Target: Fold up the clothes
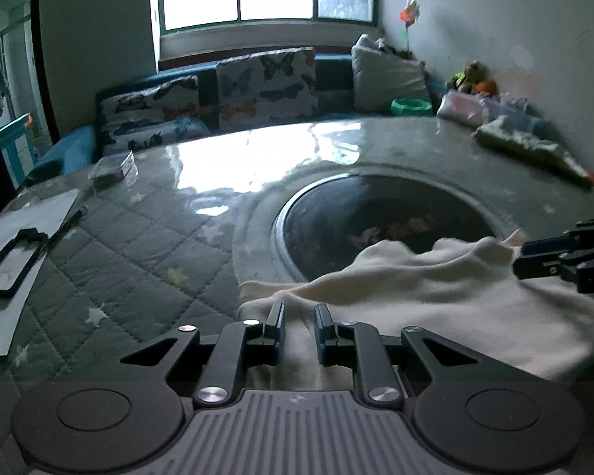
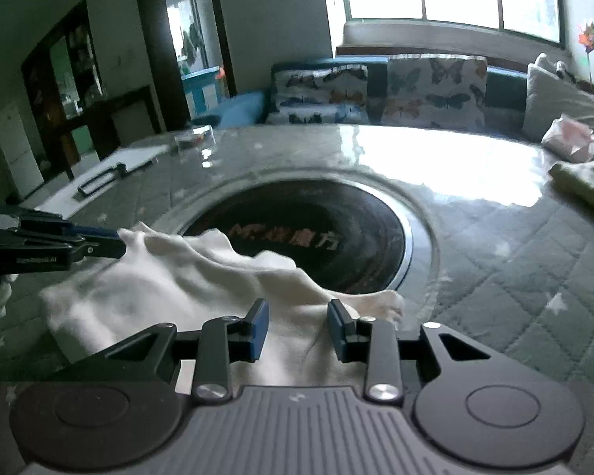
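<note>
The left gripper [image 1: 300, 318] stands with its two fingers a little apart, and the cream cloth runs between them. I cannot tell if the pads really pinch the fabric or only stand over it. The right gripper [image 2: 297, 318] has its fingers wider apart, also with the cloth between them, and it does not seem to hold anything yet. In each view the other gripper comes in from the side and touches the far raised edge of the cloth, so I think both tools work on the same piece from two sides, probably to pull an edge flat or to bring it over.

The cream garment [image 1: 435, 293] lies crumpled on the round table [image 1: 146, 253], at the near side, and one part of it hangs over the dark round plate [image 1: 376, 213] in the middle of the table. It is not folded yet; the task looks to be at its beginning.

I count two grippers, one cream garment in work, and one more pale cloth [image 1: 530, 146] lying at the far right edge of the table, perhaps waiting or already done. On the left there is one sheet of paper [image 1: 23, 233] with a black frame and a pen on it, and one small clear box [image 1: 113, 166]. Behind the table, the sofa carries three butterfly cushions [image 1: 265, 87].
</note>
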### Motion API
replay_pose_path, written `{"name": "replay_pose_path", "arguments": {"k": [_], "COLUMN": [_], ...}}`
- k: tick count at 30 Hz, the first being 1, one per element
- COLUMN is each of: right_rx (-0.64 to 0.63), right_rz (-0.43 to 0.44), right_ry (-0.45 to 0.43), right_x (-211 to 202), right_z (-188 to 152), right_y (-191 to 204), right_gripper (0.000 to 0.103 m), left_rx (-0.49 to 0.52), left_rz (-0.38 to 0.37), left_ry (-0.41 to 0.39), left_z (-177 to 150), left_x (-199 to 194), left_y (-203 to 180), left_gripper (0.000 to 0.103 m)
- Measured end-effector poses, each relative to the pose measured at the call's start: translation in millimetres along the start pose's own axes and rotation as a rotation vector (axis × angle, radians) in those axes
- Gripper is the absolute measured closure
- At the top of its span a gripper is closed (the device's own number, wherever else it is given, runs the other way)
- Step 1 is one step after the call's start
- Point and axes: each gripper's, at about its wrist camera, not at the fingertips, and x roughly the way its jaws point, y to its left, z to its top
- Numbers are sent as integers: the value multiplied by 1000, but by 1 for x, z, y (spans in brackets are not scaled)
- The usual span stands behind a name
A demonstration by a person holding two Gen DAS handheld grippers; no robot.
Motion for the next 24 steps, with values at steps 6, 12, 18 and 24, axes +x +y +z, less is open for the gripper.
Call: {"name": "replay_pose_path", "arguments": {"k": [6, 12, 18, 24], "right_rx": [25, -31, -37, -53], "right_rz": [-41, 25, -1, 7], "right_ry": [12, -15, 27, 4], "right_x": [5, 9, 35, 30], "right_z": [1, 14, 19, 22], "right_y": [-9, 12, 18, 23], "right_gripper": [71, 71, 72, 72], "left_rx": [-8, 0, -3, 0], "left_rz": [-16, -2, -4, -7], "left_ry": [-3, -2, 10, 11], "left_z": [0, 2, 3, 4], "left_x": [0, 5, 7, 8], "left_y": [3, -4, -4, -7], "left_gripper": [84, 83, 83, 81]}}
